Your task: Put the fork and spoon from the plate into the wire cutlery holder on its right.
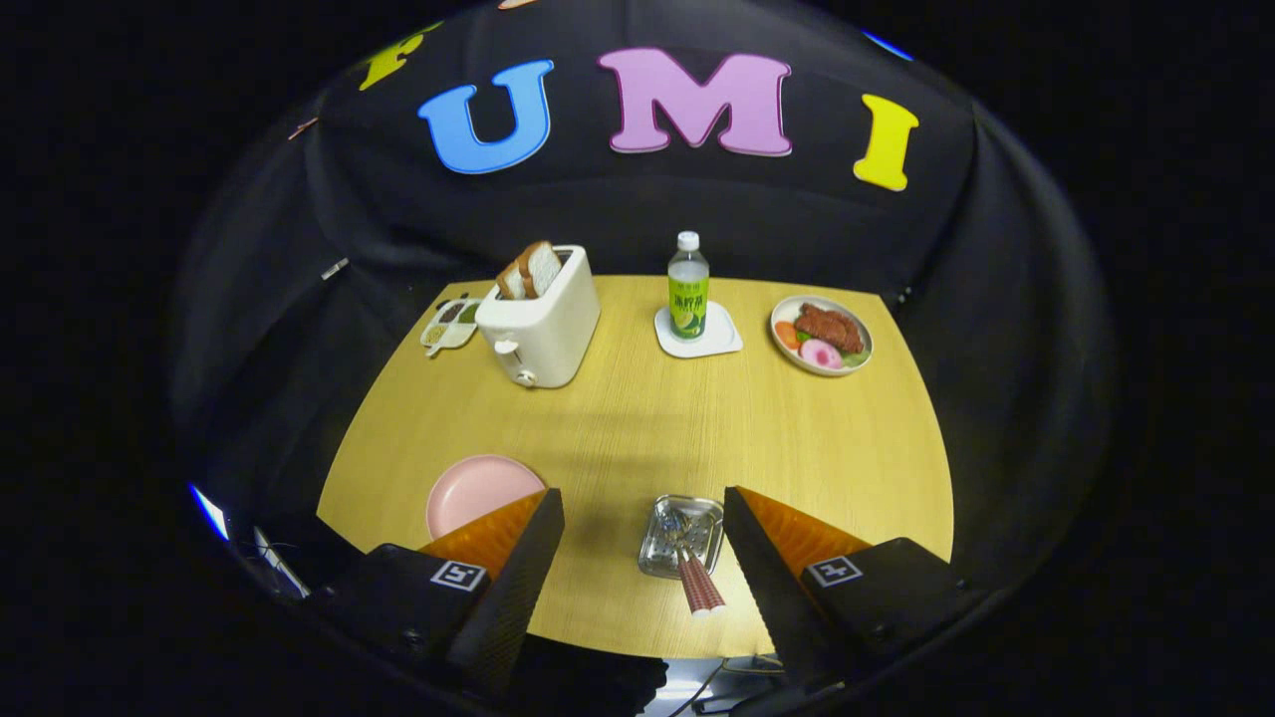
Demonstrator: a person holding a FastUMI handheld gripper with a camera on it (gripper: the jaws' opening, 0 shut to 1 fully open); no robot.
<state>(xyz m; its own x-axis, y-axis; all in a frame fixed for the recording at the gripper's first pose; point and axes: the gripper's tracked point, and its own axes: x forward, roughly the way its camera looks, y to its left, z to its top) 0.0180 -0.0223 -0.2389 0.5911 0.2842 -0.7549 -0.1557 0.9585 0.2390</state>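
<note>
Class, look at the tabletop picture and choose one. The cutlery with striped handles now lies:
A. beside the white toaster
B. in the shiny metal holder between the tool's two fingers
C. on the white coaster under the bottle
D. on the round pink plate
B: the cutlery with striped handles rests in the shiny metal holder, between the fingers of the open tool, while the round pink plate holds nothing.

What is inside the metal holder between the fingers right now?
In the metal holder lie utensils with striped handles sticking out toward the gripper, whose fingers are apart and touch nothing. The heads overlap, so fork and spoon cannot be told apart. The pink plate looks bare.
</note>
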